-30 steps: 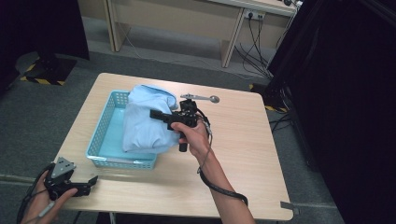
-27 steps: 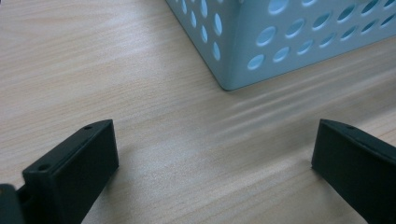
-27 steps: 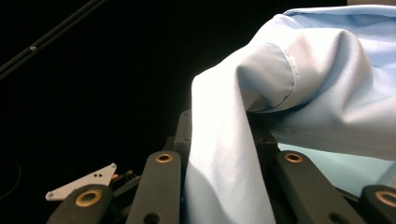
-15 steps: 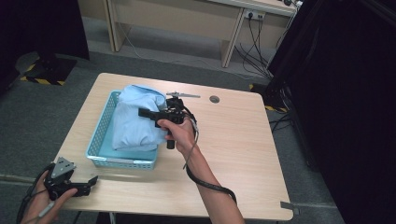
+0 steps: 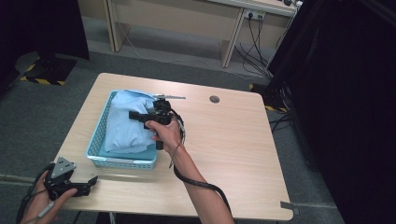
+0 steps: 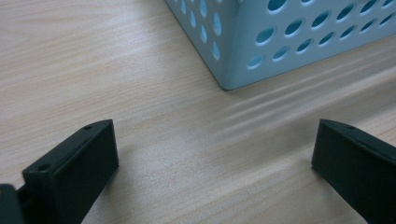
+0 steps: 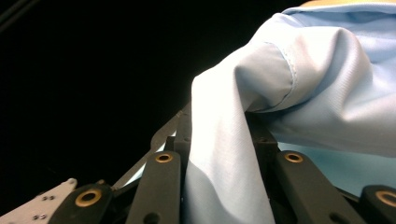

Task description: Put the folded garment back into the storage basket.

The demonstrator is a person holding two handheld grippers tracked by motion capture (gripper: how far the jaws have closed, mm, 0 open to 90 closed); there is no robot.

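Observation:
A light blue cloth [image 5: 122, 126] lies bunched in a pale blue perforated basket [image 5: 120, 162] on the left half of the wooden table. My right gripper [image 5: 136, 115] hovers over the basket's right side, pointing left, shut on a fold of the cloth [image 7: 303, 79]. In the right gripper view the fabric runs pinched between the black jaws of my right gripper [image 7: 219, 126]. My left gripper [image 5: 92, 180] rests at the table's front left corner. It stands open with bare wood between its fingers [image 6: 212, 135], facing a corner of the basket [image 6: 261, 42].
A round cable hole [image 5: 214, 99] sits in the tabletop behind the right hand. The table's right half is bare wood [image 5: 243, 149]. A dark curtain [image 5: 345, 112] stands close at the right, and desk legs and cables [image 5: 252, 32] lie beyond the far edge.
My right gripper has moved left and a little down with the cloth, which now sits lower and further left in the basket. The left gripper has kept still.

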